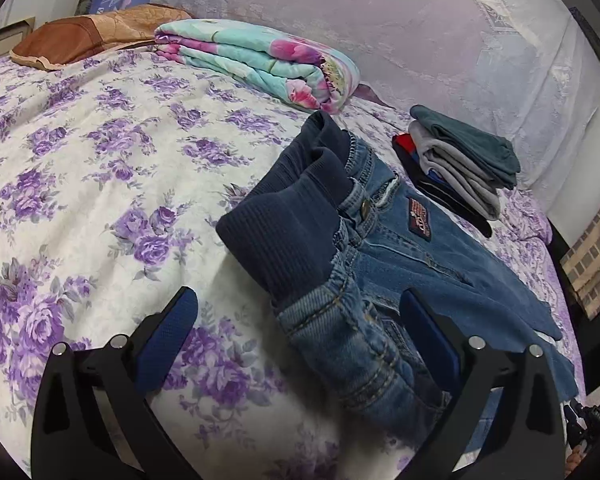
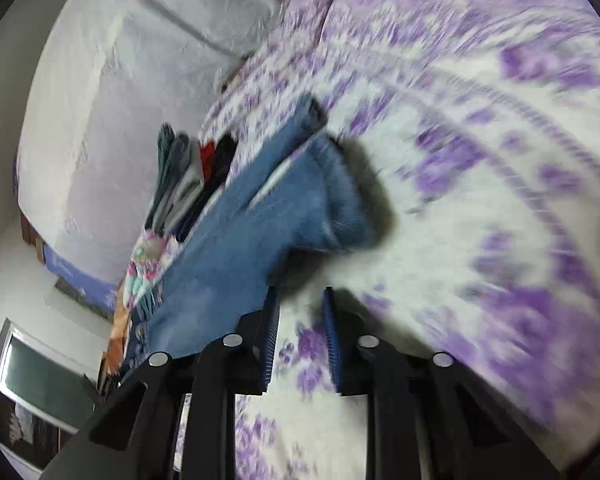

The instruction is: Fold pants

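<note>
In the left wrist view, the jeans [image 1: 380,248] are seen lying on the floral bedspread [image 1: 100,168] at centre right of the frame, the ribbed navy waistband [image 1: 284,236] bunched up at their near end. The left gripper [image 1: 296,316] is held with its fingers spread wide, one pad at the denim's edge, nothing pinched. A stack of folded clothes [image 1: 460,160] lies just beyond the jeans, a folded floral quilt [image 1: 260,60] at upper centre. In the blurred right wrist view, the right gripper [image 2: 300,308] is shown with a narrow gap between its fingers, nothing between them, beside the jeans' leg [image 2: 300,200].
</note>
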### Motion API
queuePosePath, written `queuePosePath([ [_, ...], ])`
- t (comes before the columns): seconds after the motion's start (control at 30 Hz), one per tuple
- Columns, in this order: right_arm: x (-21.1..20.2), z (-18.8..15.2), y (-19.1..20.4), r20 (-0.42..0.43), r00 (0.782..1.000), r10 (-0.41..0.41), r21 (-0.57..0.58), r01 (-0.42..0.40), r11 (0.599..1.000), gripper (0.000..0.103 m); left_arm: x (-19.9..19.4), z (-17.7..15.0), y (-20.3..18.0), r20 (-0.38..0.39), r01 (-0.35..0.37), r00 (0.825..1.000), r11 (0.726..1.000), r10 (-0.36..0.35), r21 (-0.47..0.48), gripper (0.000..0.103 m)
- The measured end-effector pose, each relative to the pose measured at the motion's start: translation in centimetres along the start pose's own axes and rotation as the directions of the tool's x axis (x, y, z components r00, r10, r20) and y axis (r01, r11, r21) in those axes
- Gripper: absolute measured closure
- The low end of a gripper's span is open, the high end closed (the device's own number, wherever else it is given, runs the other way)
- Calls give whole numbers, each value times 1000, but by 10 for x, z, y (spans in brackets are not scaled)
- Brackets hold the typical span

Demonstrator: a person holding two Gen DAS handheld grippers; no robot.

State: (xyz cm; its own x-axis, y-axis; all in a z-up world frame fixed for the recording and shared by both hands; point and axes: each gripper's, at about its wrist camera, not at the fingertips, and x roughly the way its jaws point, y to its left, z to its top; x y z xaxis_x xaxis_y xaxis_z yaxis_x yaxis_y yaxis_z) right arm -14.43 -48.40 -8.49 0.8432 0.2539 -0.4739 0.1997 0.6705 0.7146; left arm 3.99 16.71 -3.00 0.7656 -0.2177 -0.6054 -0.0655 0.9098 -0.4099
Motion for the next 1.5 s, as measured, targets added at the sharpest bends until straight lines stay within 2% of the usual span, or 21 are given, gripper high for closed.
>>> queuePosePath([
  [0.07, -12, 3, 6, 34, 999, -9, -23, 9, 1000, 54, -2, 1, 3, -6, 21, 1000, 1000, -21, -14, 5],
  [0.17, -6, 12, 7, 14, 1000, -19, -13, 20, 1000, 38, -7, 0, 6, -34, 34, 999, 999, -35, -15, 5],
  [0.3, 15, 23, 0, -1, 999, 42, 76, -42, 996, 37, -19, -7, 12, -54, 74, 996, 997, -76, -30, 5],
  [0.4, 30, 28, 8, -21, 997, 72, 67, -71, 995, 35, -23, -8, 13, -74, 102, 992, 994, -105, -44, 5],
  [0.53, 43, 25, 19, -37, 994, 102, 31, -101, 994, 35, -20, -5, 17, -72, 140, 986, 982, -150, -123, 5],
  [0.6, 44, 21, 25, -44, 993, 113, 14, -112, 994, 28, -19, -4, 17, -63, 159, 983, 974, -171, -159, 5],
  [0.67, 43, 19, 30, -48, 990, 131, -2, -131, 991, 23, -16, -2, 15, -65, 160, 983, 974, -172, -160, 5],
  [0.77, 46, 21, 30, -52, 990, 129, -6, -129, 992, 22, -9, 1, 12, -74, 128, 987, 982, -140, -140, 5],
  [0.83, 49, 23, 26, -40, 991, 127, 6, -127, 992, 25, -7, 4, 10, -70, 120, 989, 981, -132, -152, 5],
  [0.87, 49, 24, 27, -32, 991, 126, -8, -127, 992, 35, -5, 5, 10, -72, 115, 989, 980, -128, -162, 5],
  [0.9, 50, 24, 28, -27, 991, 128, -18, -128, 992, 59, -4, 6, 10, -73, 108, 990, 979, -122, -174, 5],
  [0.93, 53, 24, 27, -29, 991, 133, -18, -133, 991, 72, -3, 7, 8, -76, 102, 990, 978, -117, -183, 5],
  [0.97, 57, 26, 25, -34, 990, 140, -6, -140, 990, 92, -1, 8, 6, -83, 97, 990, 979, -113, -182, 5],
  [1.0, 62, 28, 19, -43, 988, 151, 18, -151, 988, 94, 0, 9, 3, -88, 91, 990, 980, -108, -177, 6],
  [1.03, 65, 30, 16, -49, 987, 156, 34, -154, 987, 94, -1, 10, 1, -85, 95, 990, 980, -111, -176, 23],
  [1.07, 67, 33, 16, -51, 987, 152, 37, -151, 988, 95, -1, 10, 1, -88, 103, 989, 978, -120, -181, 71],
  [1.17, 59, 47, 38, -43, 986, 161, -24, -163, 986, 95, -2, 12, 14, -114, 142, 978, 956, -176, -256, 81],
  [1.3, 37, 68, 79, -16, 977, 215, -126, -215, 969, 95, -15, 9, 23, -109, 190, 966, 929, -235, -316, 82],
  [1.37, 31, 71, 84, -5, 975, 221, -147, -219, 965, 95, -22, 7, 27, -87, 221, 960, 913, -265, -343, 82],
  [1.43, 34, 64, 70, -27, 984, 178, -150, -180, 972, 95, -19, 5, 32, -98, 216, 960, 914, -263, -344, 82],
  [1.5, 47, 49, 43, -96, 993, 62, -130, -74, 989, 86, -7, -1, 41, -142, 185, 959, 922, -245, -341, 78],
])
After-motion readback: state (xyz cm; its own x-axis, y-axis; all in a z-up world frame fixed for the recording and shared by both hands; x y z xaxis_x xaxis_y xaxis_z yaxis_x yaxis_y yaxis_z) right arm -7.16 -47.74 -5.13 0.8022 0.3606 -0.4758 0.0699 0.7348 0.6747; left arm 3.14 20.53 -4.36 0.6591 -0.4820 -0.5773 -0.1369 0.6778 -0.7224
